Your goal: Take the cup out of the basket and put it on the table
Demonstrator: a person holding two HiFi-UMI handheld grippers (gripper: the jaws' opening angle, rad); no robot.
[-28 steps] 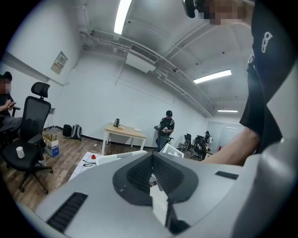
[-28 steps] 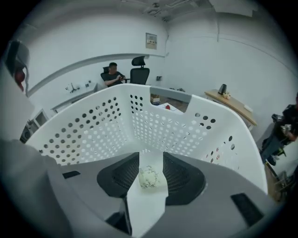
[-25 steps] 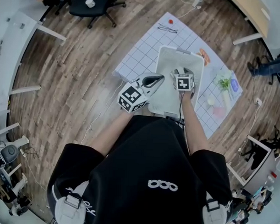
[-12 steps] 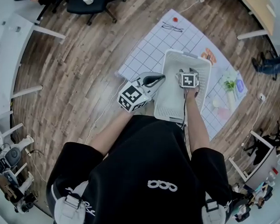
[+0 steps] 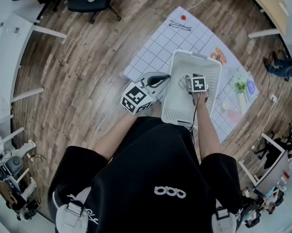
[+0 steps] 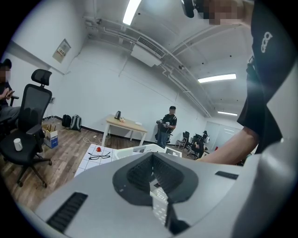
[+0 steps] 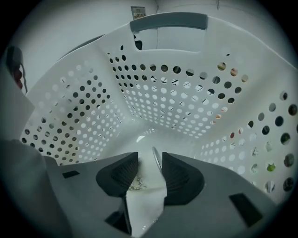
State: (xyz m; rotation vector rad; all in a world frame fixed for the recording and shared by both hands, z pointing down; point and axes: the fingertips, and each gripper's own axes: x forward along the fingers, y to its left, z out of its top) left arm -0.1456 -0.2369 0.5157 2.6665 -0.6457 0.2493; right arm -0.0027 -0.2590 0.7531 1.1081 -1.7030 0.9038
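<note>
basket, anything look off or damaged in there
Nothing stands out. The basket sits upright on the mat, unbroken, with a white cup inside, between the right gripper's jaws, which have just been closing.

The person wears a black short-sleeved T-shirt [image 5: 149,156] with a white three-loop logo [image 5: 169,192] on the chest, and pale grey shoulder straps [image 5: 71,217] with dark buckles. The left gripper [image 6: 152,162] and right gripper [image 7: 150,158] are pale grey, with dark ribbed pads [image 7: 123,174] and black-and-white marker cubes [image 5: 135,98]. The right jaws have just been closing, with the white cup [image 7: 139,190] between them. A dark cable [image 5: 195,114] follows the right forearm.
</note>
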